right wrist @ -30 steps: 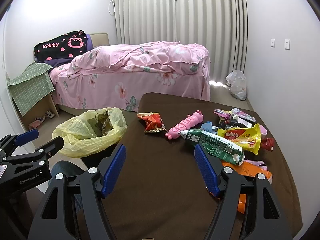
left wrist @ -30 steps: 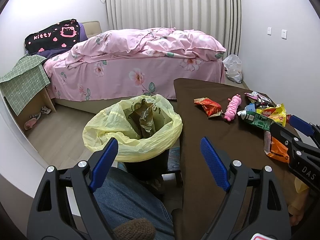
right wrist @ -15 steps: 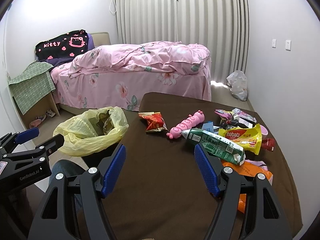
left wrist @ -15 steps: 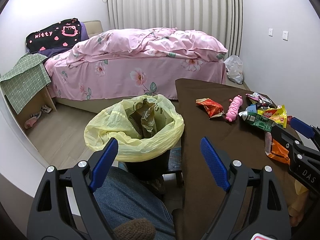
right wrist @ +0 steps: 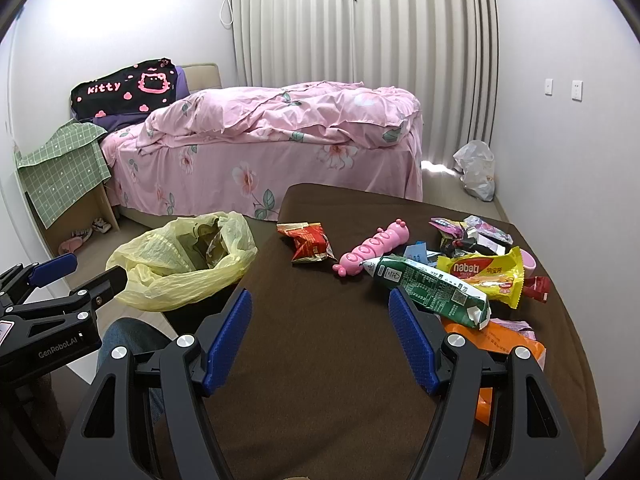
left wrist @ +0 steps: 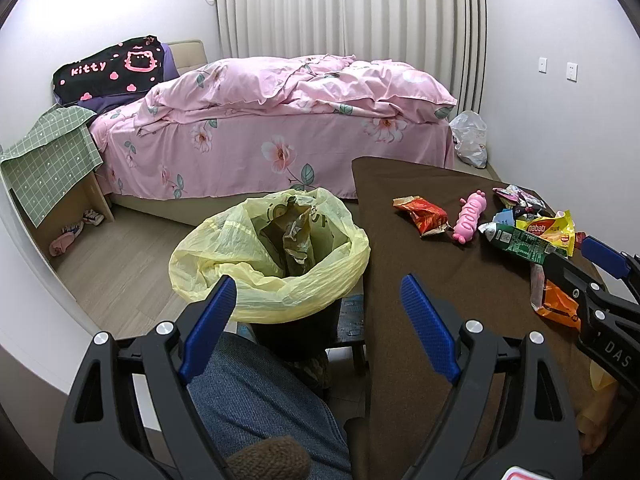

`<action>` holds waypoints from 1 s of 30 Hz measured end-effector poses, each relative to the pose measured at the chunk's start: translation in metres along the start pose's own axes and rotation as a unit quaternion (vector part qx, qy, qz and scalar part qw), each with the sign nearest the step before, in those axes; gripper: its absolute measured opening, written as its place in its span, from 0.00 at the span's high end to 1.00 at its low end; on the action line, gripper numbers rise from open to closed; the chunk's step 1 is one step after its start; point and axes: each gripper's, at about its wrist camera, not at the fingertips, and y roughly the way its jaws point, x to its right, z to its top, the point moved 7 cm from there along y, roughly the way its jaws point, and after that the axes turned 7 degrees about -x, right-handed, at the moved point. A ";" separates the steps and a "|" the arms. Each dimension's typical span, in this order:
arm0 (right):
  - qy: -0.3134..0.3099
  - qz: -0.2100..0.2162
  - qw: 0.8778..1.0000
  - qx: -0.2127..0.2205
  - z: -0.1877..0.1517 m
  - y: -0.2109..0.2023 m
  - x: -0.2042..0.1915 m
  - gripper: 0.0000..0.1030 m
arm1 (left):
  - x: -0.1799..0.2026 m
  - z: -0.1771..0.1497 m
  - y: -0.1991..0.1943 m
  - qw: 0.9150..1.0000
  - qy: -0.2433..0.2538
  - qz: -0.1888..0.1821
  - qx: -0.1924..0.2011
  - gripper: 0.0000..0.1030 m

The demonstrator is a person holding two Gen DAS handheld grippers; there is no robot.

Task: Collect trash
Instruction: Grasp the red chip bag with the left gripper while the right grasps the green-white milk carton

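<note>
A bin lined with a yellow bag (left wrist: 272,256) (right wrist: 180,268) stands on the floor left of the brown table (right wrist: 328,360); crumpled wrappers lie inside it. On the table lie a red snack wrapper (right wrist: 308,240) (left wrist: 422,214), a pink caterpillar toy (right wrist: 374,248), a green carton (right wrist: 432,292), a yellow Nabati wrapper (right wrist: 484,276), an orange packet (right wrist: 504,344) and several small wrappers (right wrist: 468,234). My left gripper (left wrist: 316,304) hangs open near the bin's front rim, above a denim-clad leg. My right gripper (right wrist: 320,320) hangs open over bare tablecloth, the green carton just past its right finger.
A pink bed (right wrist: 280,144) fills the far side of the room, with a green-checked cloth over a low shelf (right wrist: 64,176) on the left. A white plastic bag (right wrist: 476,172) sits on the floor by the curtain. Wooden floor (left wrist: 120,264) lies left of the bin.
Both views have shifted only slightly; the scene sits a touch lower and to the right. Neither gripper has taken hold of anything, and the trash lies as before.
</note>
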 end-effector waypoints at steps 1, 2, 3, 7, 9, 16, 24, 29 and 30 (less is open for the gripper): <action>0.000 0.000 1.000 0.000 -0.001 0.000 0.000 0.35 | 0.000 0.000 0.000 1.000 0.000 0.000 0.000 0.22; 0.000 0.000 1.000 0.000 0.000 0.000 0.000 0.35 | 0.000 0.000 0.001 1.000 0.000 0.000 -0.001 0.22; -0.001 0.000 1.000 0.000 0.000 0.000 0.000 0.35 | 0.000 0.000 0.000 1.000 0.000 -0.001 0.000 0.22; 0.001 -0.001 1.000 -0.001 -0.002 0.001 0.000 0.35 | -0.002 -0.001 0.001 1.000 -0.001 0.000 0.000 0.22; 0.001 -0.002 1.000 -0.001 -0.004 0.001 0.001 0.35 | -0.003 -0.001 0.001 1.000 -0.001 -0.001 0.000 0.22; 0.009 -0.011 1.000 -0.011 -0.006 0.005 0.036 0.35 | 0.001 0.001 0.017 1.000 -0.014 -0.005 0.003 0.22; 0.031 -0.085 0.996 -0.017 -0.016 0.013 0.123 0.35 | 0.058 0.020 0.066 0.996 0.019 -0.080 -0.021 0.22; 0.006 -0.077 0.996 -0.034 -0.023 0.023 0.153 0.35 | 0.092 0.043 0.099 0.994 0.033 -0.102 -0.021 0.17; 0.002 -0.071 0.997 -0.041 -0.025 0.027 0.157 0.35 | 0.098 0.046 0.107 0.994 0.037 -0.098 -0.029 0.17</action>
